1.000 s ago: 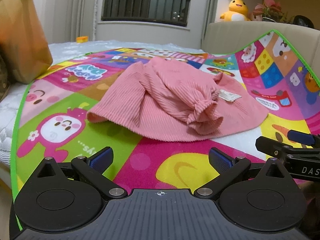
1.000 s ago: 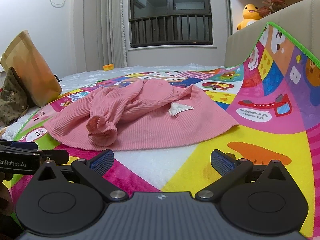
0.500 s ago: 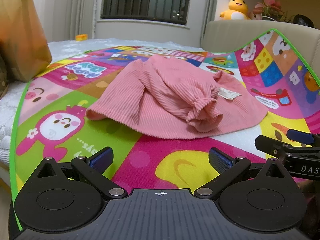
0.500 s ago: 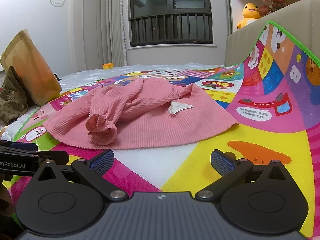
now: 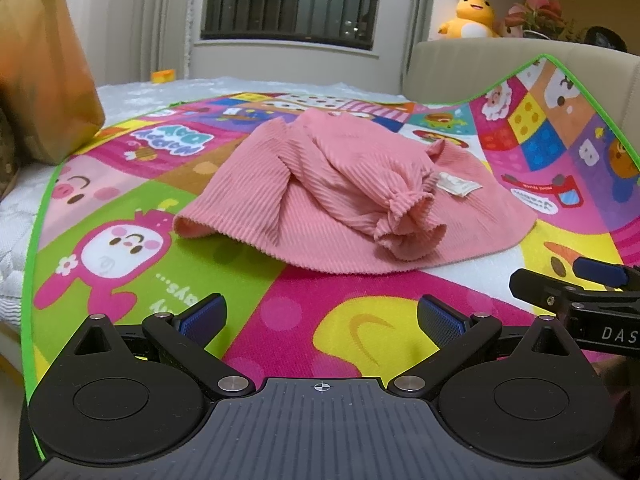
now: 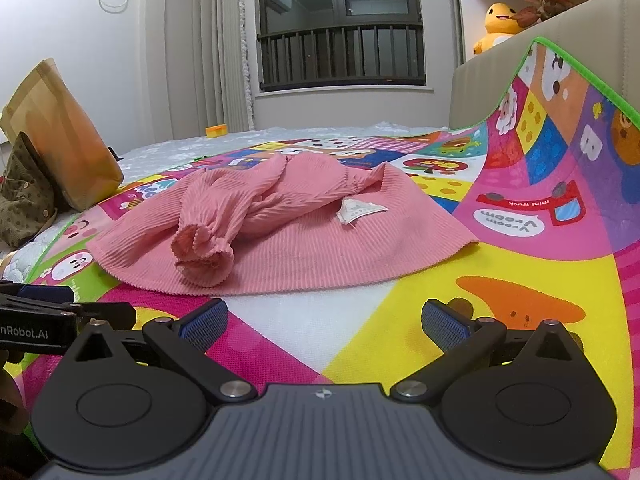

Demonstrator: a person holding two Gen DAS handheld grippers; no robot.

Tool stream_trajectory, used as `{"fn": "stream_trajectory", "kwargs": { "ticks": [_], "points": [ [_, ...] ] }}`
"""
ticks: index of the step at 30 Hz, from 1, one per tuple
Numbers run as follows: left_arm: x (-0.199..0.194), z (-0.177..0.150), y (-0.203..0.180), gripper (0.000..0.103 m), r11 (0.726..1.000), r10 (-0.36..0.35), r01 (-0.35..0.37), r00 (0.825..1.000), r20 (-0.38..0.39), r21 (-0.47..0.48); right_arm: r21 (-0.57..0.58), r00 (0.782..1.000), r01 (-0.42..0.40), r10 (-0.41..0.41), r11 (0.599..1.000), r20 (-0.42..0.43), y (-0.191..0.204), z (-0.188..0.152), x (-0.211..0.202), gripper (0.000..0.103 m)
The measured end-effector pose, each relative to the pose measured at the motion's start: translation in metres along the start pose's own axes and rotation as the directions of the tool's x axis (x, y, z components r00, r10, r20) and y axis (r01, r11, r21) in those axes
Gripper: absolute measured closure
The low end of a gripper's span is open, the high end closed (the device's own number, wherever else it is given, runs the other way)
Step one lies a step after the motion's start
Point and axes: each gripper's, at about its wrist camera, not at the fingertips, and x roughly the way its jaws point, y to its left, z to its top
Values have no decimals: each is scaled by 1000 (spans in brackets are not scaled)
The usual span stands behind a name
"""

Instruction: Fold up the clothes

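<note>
A pink ribbed top (image 5: 320,204) (image 6: 280,236) lies on a colourful cartoon play mat (image 5: 132,208) (image 6: 540,280), both sleeves folded across its front, frilled cuffs (image 5: 408,220) (image 6: 204,248) bunched near the hem. A white label (image 5: 458,186) (image 6: 358,212) sits at the neck side. My left gripper (image 5: 320,320) hovers open above the mat, short of the hem. My right gripper (image 6: 324,322) is open too, just before the hem. Each gripper's tip (image 5: 568,292) (image 6: 68,312) shows in the other's view.
The mat covers a white mattress (image 5: 16,208). A brown paper bag (image 5: 44,68) (image 6: 68,136) and a dotted olive cloth (image 6: 24,200) stand at the left. A beige headboard (image 5: 480,60) rises at the right, the mat climbing it. A yellow plush duck (image 5: 472,16) sits on the shelf.
Both grippers have drawn slightly closer to the top's hem; the garment sits a little larger and higher in both views. Both stay open.
</note>
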Motion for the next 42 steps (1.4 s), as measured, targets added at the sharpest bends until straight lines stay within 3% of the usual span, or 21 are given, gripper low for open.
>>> {"fn": "stream_trajectory", "kwargs": {
  "ticks": [42],
  "points": [
    [-2,-2,-1,0,1000,-12,12,1000,-8,6,24,1000,-6,6,1000,2,0,-2,0,0]
  ]
}}
